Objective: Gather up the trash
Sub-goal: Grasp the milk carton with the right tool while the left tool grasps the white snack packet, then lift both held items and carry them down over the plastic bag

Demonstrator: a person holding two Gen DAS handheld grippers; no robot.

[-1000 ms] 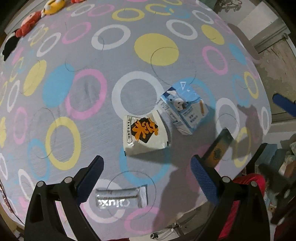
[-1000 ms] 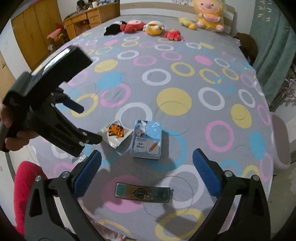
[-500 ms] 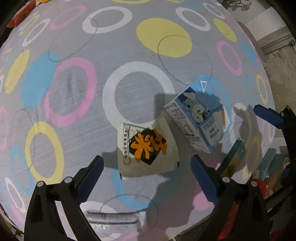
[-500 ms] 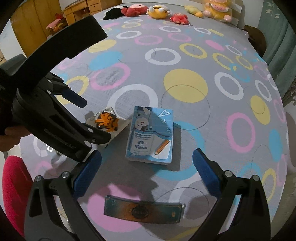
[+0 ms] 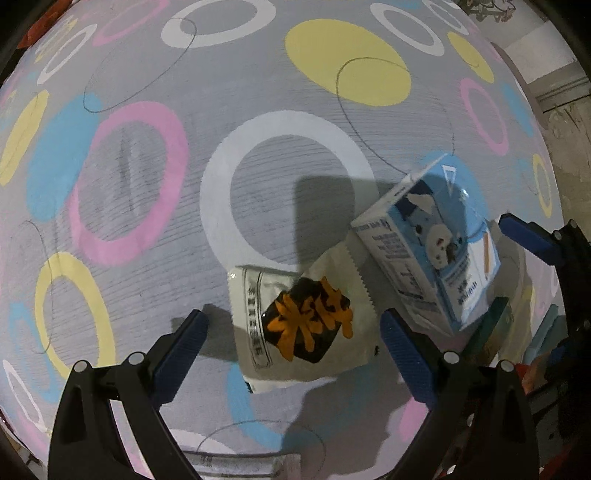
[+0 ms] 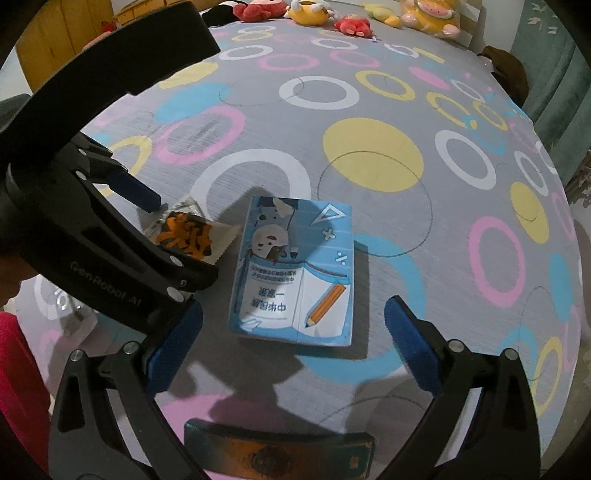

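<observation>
Left gripper [image 5: 293,325]: jaws spread wide, holding nothing, poised low over the white snack packet [image 5: 301,326], which lies flat on the bedspread between its fingers.
Right gripper [image 6: 293,321]: equally wide open and empty, aimed at the blue carton [image 6: 293,269] lying face up on the cover.
Progress: by my reading nothing has been collected yet; all the trash in sight lies on the bedspread [image 6: 369,155] (no bin or bag shows in either view).
Left to do: packet, carton, a dark flat wrapper [image 6: 279,454] at the near edge, and a silver wrapper [image 5: 240,463] barely visible at the bottom of the left view.
Obstacles: packet and carton touch or nearly touch, and the two grippers crowd each other there.
Surroundings: plush toys [image 6: 347,16] line the far end, well apart.
</observation>
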